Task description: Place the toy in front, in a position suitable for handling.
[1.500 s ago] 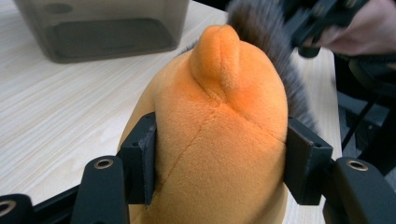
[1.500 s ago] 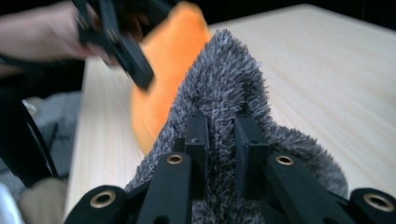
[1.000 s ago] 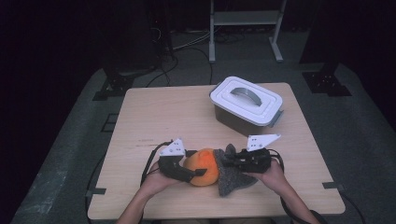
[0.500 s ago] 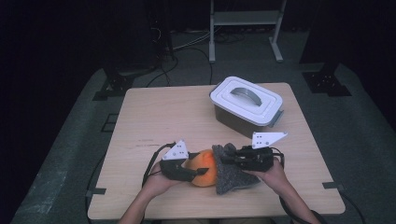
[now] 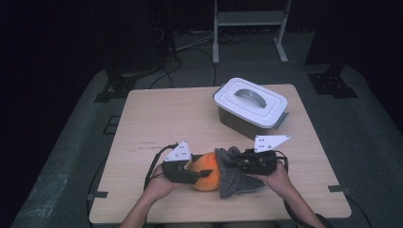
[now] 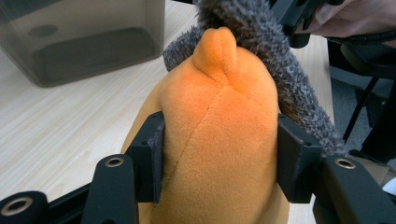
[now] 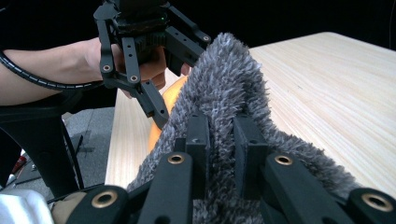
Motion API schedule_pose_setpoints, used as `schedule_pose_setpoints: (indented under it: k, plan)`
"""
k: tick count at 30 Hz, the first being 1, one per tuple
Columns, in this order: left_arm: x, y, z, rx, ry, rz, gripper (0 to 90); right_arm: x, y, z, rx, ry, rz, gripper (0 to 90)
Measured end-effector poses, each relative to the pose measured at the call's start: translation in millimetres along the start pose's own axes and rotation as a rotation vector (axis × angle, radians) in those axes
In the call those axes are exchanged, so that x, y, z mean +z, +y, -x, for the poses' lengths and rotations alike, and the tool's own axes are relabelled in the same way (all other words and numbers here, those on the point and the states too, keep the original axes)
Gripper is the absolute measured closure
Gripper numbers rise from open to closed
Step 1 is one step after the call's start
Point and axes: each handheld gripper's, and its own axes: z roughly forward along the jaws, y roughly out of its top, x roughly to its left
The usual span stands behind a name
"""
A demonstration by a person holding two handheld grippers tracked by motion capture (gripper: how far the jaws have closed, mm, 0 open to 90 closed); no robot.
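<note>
While you held both tools low at the near edge of the wooden table (image 5: 157, 118), your left gripper (image 5: 202, 174) was clamped on the orange plush toy (image 5: 207, 172) — in the left gripper view its two jaws pressed into either flank of the toy (image 6: 217, 140), denting the fabric. Your right gripper (image 5: 231, 162) was pinched tight on a fold of the grey fuzzy cloth (image 5: 235, 183); the right gripper view showed the nap (image 7: 229, 93) bunched between the nearly closed jaws. That cloth draped over the toy's right side, touching it, with its lower corner lying on the tabletop. Toy and cloth sat between your two hands, near the table's front edge. A grey storage box with a white handled lid (image 5: 251, 102) — lid on — stood farther back to the right, well apart from both grippers.
</note>
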Motion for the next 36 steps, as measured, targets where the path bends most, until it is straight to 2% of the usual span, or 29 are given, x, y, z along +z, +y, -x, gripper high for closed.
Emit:
schedule_pose_setpoints:
  k: [4,7,9,12,14,17,21,23,25,26,28,29,33,36]
  plan:
    - [-1.2,-0.5,-0.3,0.005,0.009,-0.021,43.7,3.3,-6.2,4.1,0.021,-0.005,-0.048,77.3]
    - [1.7,-4.6,-2.2,-0.018,0.002,-0.031,43.6,9.0,-11.7,6.5,0.026,-0.009,-0.102,77.2]
    - [1.5,-3.0,-2.9,-0.015,0.003,-0.036,43.4,8.1,-8.9,4.9,0.020,-0.016,-0.085,77.2]
    - [4.2,-1.4,0.3,-0.005,-0.006,-0.034,43.3,4.1,1.0,-1.4,0.001,0.005,0.002,77.2]
    - [4.5,0.1,2.3,0.005,0.001,-0.038,43.3,5.7,2.9,-3.5,-0.020,-0.002,-0.017,77.3]
    - [2.7,-0.4,1.4,0.000,0.006,-0.037,43.3,8.0,-5.1,1.5,0.012,0.003,-0.039,77.2]
    - [1.8,-1.1,-0.3,-0.008,0.005,-0.042,43.2,9.2,-8.7,5.4,0.021,-0.009,-0.078,77.2]
    - [2.2,-0.3,0.1,-0.002,0.008,-0.045,42.8,7.3,-5.3,2.9,0.005,-0.016,-0.062,77.2]
    - [4.1,-0.4,0.9,0.000,0.006,-0.046,42.0,4.6,-1.2,-0.1,0.006,0.001,-0.011,77.2]
    - [5.9,-0.5,1.8,0.006,0.002,-0.047,41.1,4.3,0.0,-1.0,0.006,0.006,-0.006,77.2]
    - [7.4,-0.5,2.1,0.015,0.003,-0.056,36.7,7.2,-1.0,-2.1,-0.018,-0.007,-0.039,77.2]
    - [7.8,-1.0,1.6,0.017,0.004,-0.059,33.3,8.5,-3.5,-1.4,-0.012,-0.006,-0.047,77.2]
    - [9.1,-4.0,-2.0,0.001,-0.016,-0.052,21.1,9.7,-7.2,0.7,-0.004,-0.001,-0.063,77.2]
    - [10.7,-7.6,-5.2,-0.016,-0.035,-0.052,17.5,9.0,-9.1,1.7,-0.002,0.002,-0.071,77.2]
